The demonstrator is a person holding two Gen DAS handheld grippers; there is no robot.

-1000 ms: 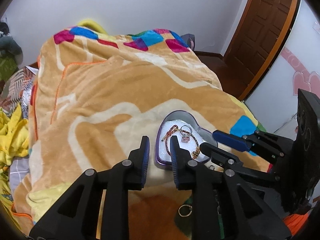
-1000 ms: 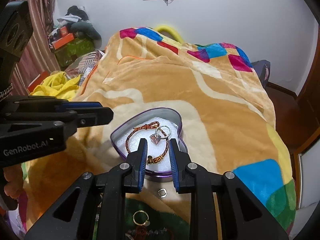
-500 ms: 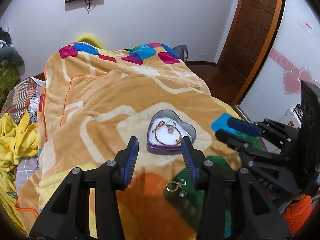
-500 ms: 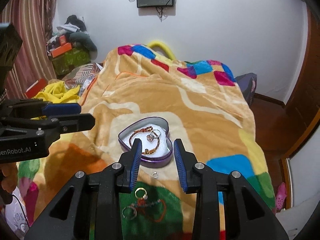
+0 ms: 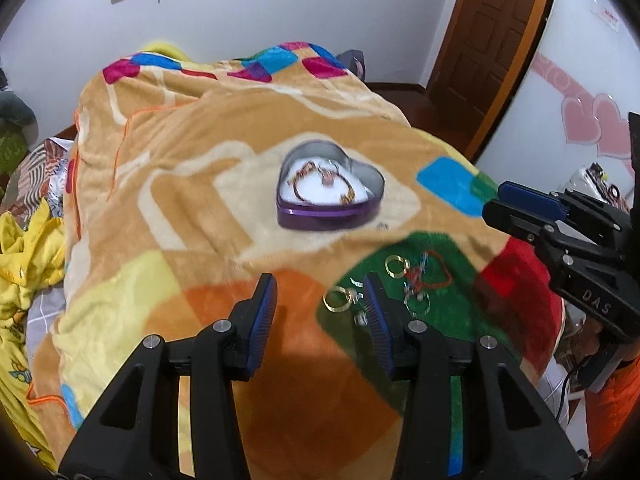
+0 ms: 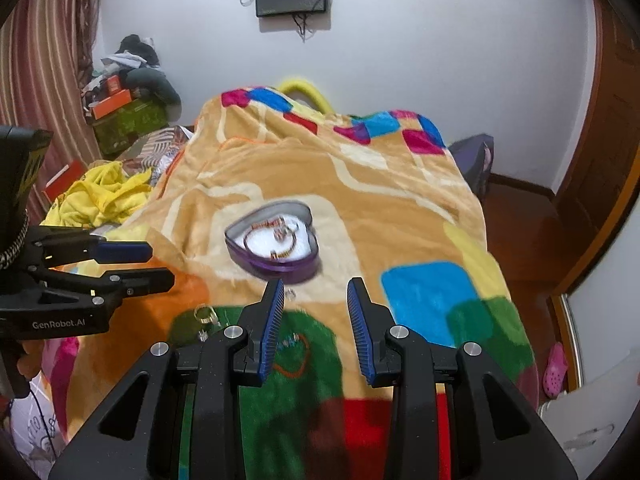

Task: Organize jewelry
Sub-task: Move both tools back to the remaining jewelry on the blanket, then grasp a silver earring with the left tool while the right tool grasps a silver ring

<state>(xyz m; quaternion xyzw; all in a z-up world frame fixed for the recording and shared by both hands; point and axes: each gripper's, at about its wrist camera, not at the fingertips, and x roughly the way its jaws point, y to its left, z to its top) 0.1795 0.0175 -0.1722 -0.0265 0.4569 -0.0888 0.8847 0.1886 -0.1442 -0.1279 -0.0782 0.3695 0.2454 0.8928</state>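
Both the left hand-held gripper [image 5: 320, 304] and right hand-held gripper [image 6: 316, 312] hover wide and empty over the bed's blanket [image 5: 168, 184], where light, slippery gold rings [image 5: 338, 304] and a limp red bracelet [image 5: 434, 274], best pinched across the band, lie near the heart-shaped tin [image 5: 330, 200].

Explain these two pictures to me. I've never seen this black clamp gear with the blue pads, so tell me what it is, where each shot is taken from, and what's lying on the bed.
These are two hand-held grippers, one in each of a person's hands, each with a fisheye camera looking forward along its fingers. One picture looks out from the left gripper, the other from the right gripper. Each also shows the other tool at its edge. Both grippers are open and hold nothing.

On the patterned blanket sits a purple heart-shaped tin with a bracelet and small pieces inside, blurred. Nearer the cameras, on the green patch, lie loose gold rings and a red cord bracelet.
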